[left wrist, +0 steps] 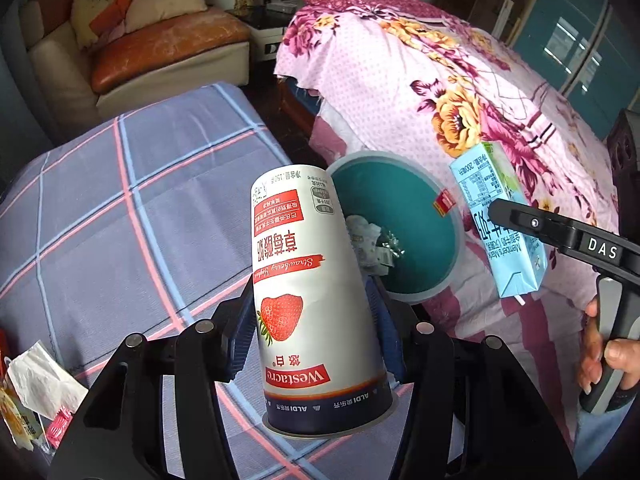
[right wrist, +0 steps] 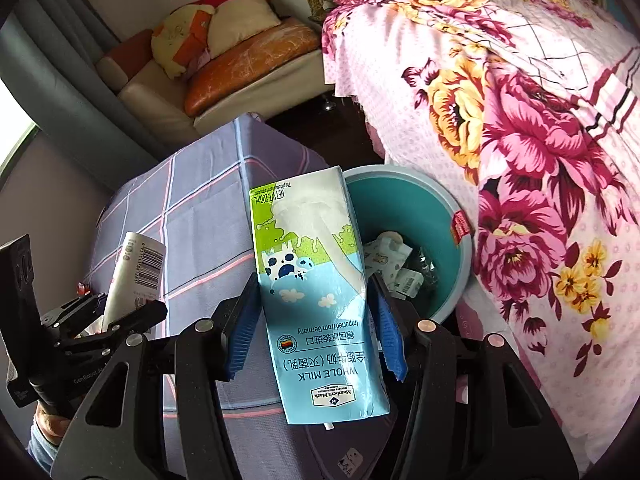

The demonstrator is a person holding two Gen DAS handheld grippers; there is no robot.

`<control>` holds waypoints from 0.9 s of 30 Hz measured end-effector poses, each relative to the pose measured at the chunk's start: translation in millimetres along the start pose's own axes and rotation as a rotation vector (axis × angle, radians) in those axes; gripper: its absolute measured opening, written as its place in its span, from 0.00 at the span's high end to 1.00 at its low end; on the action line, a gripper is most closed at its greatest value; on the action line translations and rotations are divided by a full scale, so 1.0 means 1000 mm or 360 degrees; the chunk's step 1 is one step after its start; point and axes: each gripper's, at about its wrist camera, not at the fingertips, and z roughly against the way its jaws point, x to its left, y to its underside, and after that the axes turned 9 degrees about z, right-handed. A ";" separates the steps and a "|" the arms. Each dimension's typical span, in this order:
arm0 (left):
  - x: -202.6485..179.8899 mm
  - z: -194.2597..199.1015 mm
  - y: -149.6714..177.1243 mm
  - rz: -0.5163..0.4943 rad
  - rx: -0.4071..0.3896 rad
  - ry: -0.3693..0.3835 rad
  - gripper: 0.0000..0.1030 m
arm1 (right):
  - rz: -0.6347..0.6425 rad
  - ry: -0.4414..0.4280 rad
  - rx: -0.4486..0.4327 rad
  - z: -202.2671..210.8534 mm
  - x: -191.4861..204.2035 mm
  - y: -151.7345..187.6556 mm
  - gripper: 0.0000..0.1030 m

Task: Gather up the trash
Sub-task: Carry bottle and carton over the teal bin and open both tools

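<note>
My left gripper (left wrist: 312, 324) is shut on a white strawberry yogurt cup (left wrist: 308, 280), held upside down above the blue checked table (left wrist: 120, 200). My right gripper (right wrist: 316, 320) is shut on a blue and green milk carton (right wrist: 316, 292), also upside down. A teal trash bin (left wrist: 404, 208) stands between the table and the bed, with crumpled wrappers (left wrist: 376, 244) inside. Both held items are near the bin's rim. In the right wrist view the bin (right wrist: 436, 208) is just behind the carton, and the cup (right wrist: 136, 272) shows at left. The carton (left wrist: 500, 220) shows at right in the left wrist view.
A floral pink bedspread (left wrist: 460, 80) rises right of the bin. Tissue and small wrappers (left wrist: 44, 388) lie at the table's near left. A sofa with cushions (left wrist: 160, 48) stands at the back. A hand (left wrist: 608, 352) holds the right gripper's handle.
</note>
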 end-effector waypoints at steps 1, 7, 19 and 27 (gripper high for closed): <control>-0.006 -0.002 -0.002 -0.0018 -0.0001 0.0004 0.48 | -0.0013 0.0008 -0.0009 0.002 -0.005 -0.001 0.50; -0.031 -0.014 -0.012 -0.0086 0.0010 0.0029 0.48 | -0.0063 0.0053 -0.0007 0.004 -0.029 -0.005 0.50; -0.056 -0.050 -0.026 -0.0165 0.0092 0.0069 0.47 | -0.0102 0.0096 0.0034 -0.012 -0.048 -0.015 0.50; -0.057 -0.070 -0.034 -0.0155 0.0132 0.0101 0.47 | -0.0109 0.0121 0.0050 -0.021 -0.053 -0.022 0.50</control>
